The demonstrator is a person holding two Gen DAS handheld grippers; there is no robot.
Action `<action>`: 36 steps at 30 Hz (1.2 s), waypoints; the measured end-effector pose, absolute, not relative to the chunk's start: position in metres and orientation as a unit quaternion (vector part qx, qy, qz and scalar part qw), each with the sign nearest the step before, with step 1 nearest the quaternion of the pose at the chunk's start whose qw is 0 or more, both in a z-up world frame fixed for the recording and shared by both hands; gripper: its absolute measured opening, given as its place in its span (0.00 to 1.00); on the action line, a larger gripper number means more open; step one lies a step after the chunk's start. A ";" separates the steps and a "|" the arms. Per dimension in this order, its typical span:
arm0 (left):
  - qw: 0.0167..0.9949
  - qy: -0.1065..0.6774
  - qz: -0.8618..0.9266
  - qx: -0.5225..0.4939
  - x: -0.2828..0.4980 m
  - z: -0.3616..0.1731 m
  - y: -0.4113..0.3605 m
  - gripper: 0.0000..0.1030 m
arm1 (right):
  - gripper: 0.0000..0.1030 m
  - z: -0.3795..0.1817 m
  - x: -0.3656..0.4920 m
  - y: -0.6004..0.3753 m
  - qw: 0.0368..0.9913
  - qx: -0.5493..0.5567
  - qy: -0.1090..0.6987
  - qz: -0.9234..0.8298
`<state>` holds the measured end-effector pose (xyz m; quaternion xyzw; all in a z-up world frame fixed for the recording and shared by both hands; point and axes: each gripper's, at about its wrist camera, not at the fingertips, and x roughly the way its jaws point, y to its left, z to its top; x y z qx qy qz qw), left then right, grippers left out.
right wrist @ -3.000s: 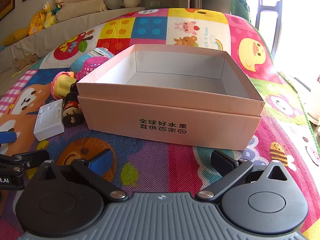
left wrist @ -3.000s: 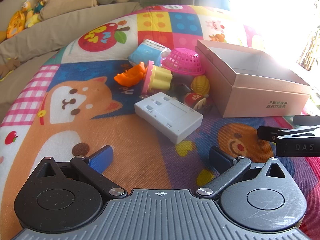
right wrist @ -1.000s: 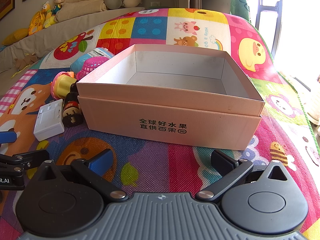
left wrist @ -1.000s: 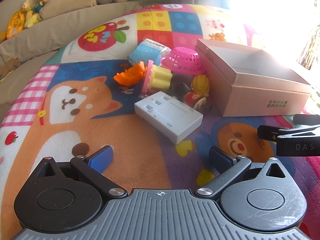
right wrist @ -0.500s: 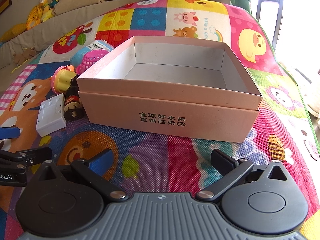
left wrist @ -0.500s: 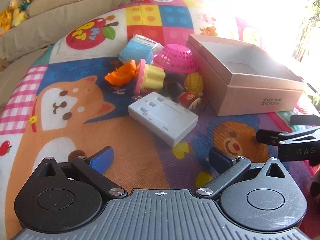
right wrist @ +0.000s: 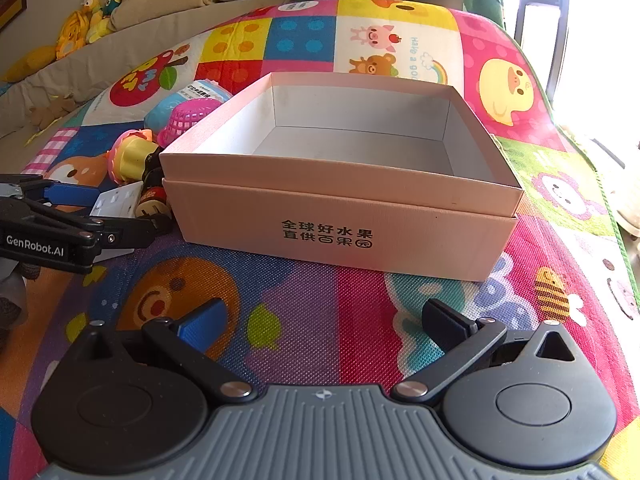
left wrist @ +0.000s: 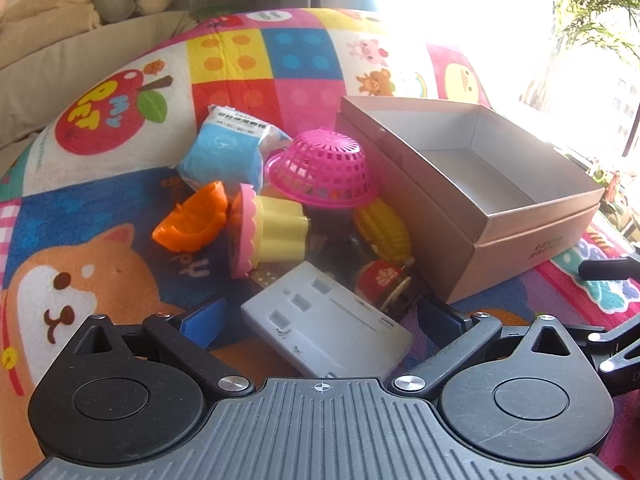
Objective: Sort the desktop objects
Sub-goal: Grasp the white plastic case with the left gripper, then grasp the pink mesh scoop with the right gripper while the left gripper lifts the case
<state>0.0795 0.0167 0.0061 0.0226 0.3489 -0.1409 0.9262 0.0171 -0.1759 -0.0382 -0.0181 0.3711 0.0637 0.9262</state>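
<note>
My left gripper (left wrist: 320,322) is open, its fingers on either side of a white rectangular device (left wrist: 326,322) lying on the mat. Behind it lie a yellow and pink toy (left wrist: 268,234), an orange piece (left wrist: 192,220), an upturned pink basket (left wrist: 324,168), a blue packet (left wrist: 228,148), a yellow corn toy (left wrist: 382,230) and a small red bottle (left wrist: 380,278). The empty pink cardboard box (left wrist: 520,236) stands to the right. My right gripper (right wrist: 320,326) is open and empty in front of the box (right wrist: 340,216). The left gripper (right wrist: 96,216) shows at the left of the right wrist view.
All rests on a colourful cartoon play mat (right wrist: 312,312). Beige cushions and plush toys (right wrist: 92,12) lie at the back left. A bright window is at the right. The right gripper's fingers (left wrist: 604,270) show at the right edge of the left wrist view.
My left gripper has moved forward over the mat, so the white device now lies between its open fingers. My right gripper has moved slightly closer to the box.
</note>
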 end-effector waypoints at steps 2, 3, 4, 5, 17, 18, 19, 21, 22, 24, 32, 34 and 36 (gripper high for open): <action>0.918 0.357 -0.171 0.010 0.079 0.005 0.021 1.00 | 1.00 -0.038 0.017 -0.176 0.926 -0.018 0.371 0.064; 0.915 0.355 -0.190 0.011 0.075 0.006 0.020 1.00 | 1.00 -0.038 0.017 -0.176 0.926 -0.018 0.371 0.064; 0.911 0.356 -0.208 0.017 0.070 0.007 0.017 1.00 | 1.00 -0.038 0.017 -0.176 0.926 -0.018 0.371 0.064; 0.906 0.357 -0.227 0.025 0.064 0.007 0.014 1.00 | 1.00 -0.038 0.017 -0.176 0.926 -0.017 0.371 0.064; 0.906 0.346 -0.224 0.095 0.037 0.005 -0.025 1.00 | 1.00 -0.034 0.015 -0.194 0.926 0.037 0.363 0.094; 0.905 0.345 -0.226 0.099 0.036 0.004 -0.028 1.00 | 1.00 -0.033 0.014 -0.200 0.925 0.053 0.361 0.102; 0.906 0.343 -0.227 0.102 0.033 0.004 -0.031 1.00 | 1.00 -0.031 0.013 -0.204 0.924 0.067 0.361 0.108; 0.909 0.342 -0.217 0.101 0.027 0.003 -0.034 0.93 | 1.00 -0.028 0.009 -0.209 0.921 0.082 0.363 0.118; 0.911 0.343 -0.205 0.100 0.024 0.002 -0.034 0.88 | 1.00 -0.025 0.006 -0.209 0.921 0.080 0.360 0.122; 0.916 0.345 -0.186 0.082 0.018 0.002 -0.031 0.85 | 1.00 -0.015 0.001 -0.203 0.927 0.063 0.347 0.126; 0.943 0.327 0.022 0.057 -0.010 0.006 0.019 0.85 | 1.00 0.051 0.009 -0.137 0.949 -0.068 0.244 0.186; 0.940 0.334 0.075 0.019 -0.012 0.007 0.042 0.85 | 1.00 0.061 0.031 -0.113 0.944 -0.092 0.242 0.205; 0.935 0.341 0.083 -0.039 -0.014 0.007 0.064 0.91 | 0.92 0.064 0.056 -0.088 0.937 -0.116 0.248 0.215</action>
